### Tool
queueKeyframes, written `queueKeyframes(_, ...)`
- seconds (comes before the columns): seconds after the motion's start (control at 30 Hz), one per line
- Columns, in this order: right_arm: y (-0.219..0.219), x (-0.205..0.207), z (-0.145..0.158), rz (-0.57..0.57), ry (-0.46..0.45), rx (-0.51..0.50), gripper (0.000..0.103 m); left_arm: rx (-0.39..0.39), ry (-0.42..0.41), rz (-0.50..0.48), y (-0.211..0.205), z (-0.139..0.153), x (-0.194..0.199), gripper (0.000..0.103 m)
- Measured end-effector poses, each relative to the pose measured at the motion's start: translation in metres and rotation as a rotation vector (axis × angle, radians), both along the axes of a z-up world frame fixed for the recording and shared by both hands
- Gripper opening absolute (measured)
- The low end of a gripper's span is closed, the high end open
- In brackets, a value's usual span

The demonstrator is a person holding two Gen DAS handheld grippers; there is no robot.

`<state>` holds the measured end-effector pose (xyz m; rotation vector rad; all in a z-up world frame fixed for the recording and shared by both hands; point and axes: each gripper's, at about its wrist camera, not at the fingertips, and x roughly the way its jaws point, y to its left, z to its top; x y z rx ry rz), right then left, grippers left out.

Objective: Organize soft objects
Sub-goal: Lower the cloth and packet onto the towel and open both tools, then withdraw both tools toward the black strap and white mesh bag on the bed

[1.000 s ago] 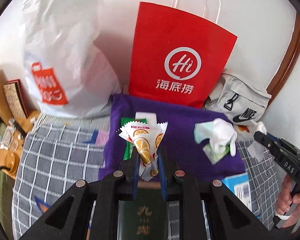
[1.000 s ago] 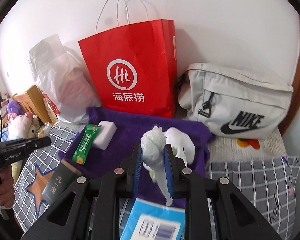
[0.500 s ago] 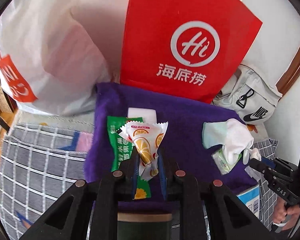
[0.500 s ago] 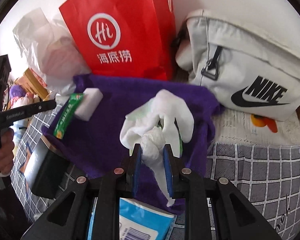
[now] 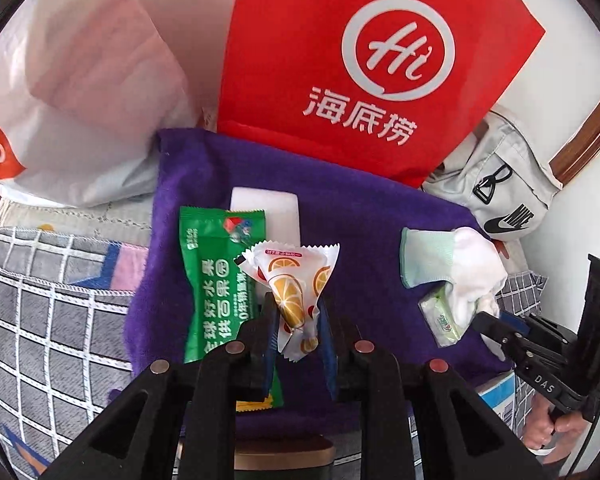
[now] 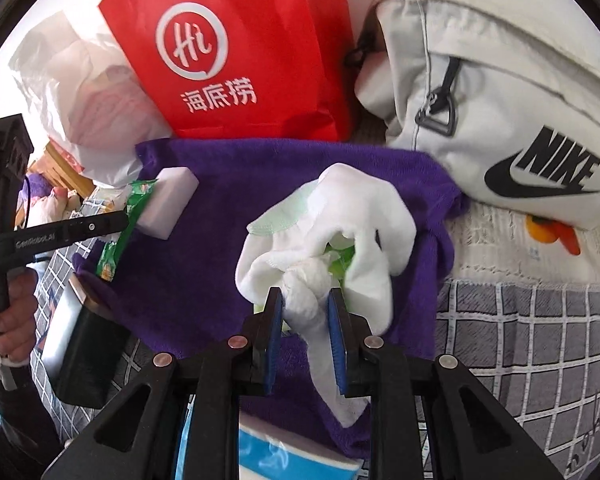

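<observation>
Left wrist view: the left hand-held gripper (image 5: 298, 330) is pinching a white candy wrapper (image 5: 294, 286) printed with orange slices, its jaws nearly closed on the wrapper's lower end. The wrapper is hanging over a purple towel (image 5: 352, 208) that is lying on a grey checked bed cover (image 5: 52, 300). A green snack packet (image 5: 216, 280) is lying on the towel just beside the wrapper, overlapping a white foam block (image 5: 265, 210). A red paper bag (image 5: 364, 64) is standing behind the towel, with a white plastic bag (image 5: 80, 92) to its left and a grey Nike bag (image 5: 500, 192) to its right. At the right edge, the right hand-held gripper (image 5: 488, 320) is touching a white sock (image 5: 468, 272).

Right wrist view: the right hand-held gripper (image 6: 306, 330) is gripping the knotted end of the white sock (image 6: 356, 220), jaws narrowly apart with the knot pressed between the blue pads. The sock is resting on the purple towel (image 6: 204, 264), over a small green packet (image 6: 340, 264). At left, a hand (image 6: 12, 316) is holding the left hand-held gripper (image 6: 126, 218) near the green snack packet (image 6: 134, 208) and foam block (image 6: 168, 208).
</observation>
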<state>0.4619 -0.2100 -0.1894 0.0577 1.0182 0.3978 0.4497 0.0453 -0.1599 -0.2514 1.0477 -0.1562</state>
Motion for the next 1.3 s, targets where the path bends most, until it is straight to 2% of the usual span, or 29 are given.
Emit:
queueKeyframes(0.17, 0.002, 0.0, 0.001, -0.013, -0.009, -0.006, 0.024, -0.016, 0.026, 0.008, -0.001, -0.008, 0.004, 0.021)
queueKeyframes(0.23, 0.002, -0.002, 0.002, -0.006, -0.015, -0.007, 0.028, -0.025, 0.03, -0.001, -0.003, -0.009, 0.004, 0.025)
queueKeyframes(0.4, 0.006, -0.002, 0.005, -0.003, -0.026, -0.027, 0.052, -0.031, 0.045, -0.003, -0.006, -0.011, 0.006, 0.039)
queueKeyframes(0.5, 0.007, -0.005, 0.011, 0.005, -0.046, -0.019, 0.058, -0.065, 0.061, -0.01, -0.005, -0.012, 0.007, 0.051)
queueKeyframes(0.57, 0.007, -0.008, 0.015, 0.01, -0.056, -0.019, 0.06, -0.083, 0.065, -0.02, -0.006, -0.01, 0.007, 0.054)
queueKeyframes(0.9, 0.007, -0.02, 0.043, 0.011, -0.126, -0.004, 0.066, -0.063, 0.069, -0.036, -0.013, 0.0, 0.004, 0.063)
queueKeyframes(1.0, 0.002, -0.022, 0.049, -0.007, -0.138, 0.015, 0.066, -0.026, 0.06, -0.028, -0.013, 0.006, 0.001, 0.063)
queueKeyframes(1.13, -0.001, -0.026, 0.056, -0.038, -0.155, 0.021, 0.066, -0.041, 0.052, -0.031, -0.011, 0.012, -0.002, 0.063)
queueKeyframes(1.3, 0.004, -0.046, 0.063, -0.046, -0.165, 0.05, 0.066, -0.015, 0.022, -0.017, -0.01, 0.027, -0.012, 0.063)
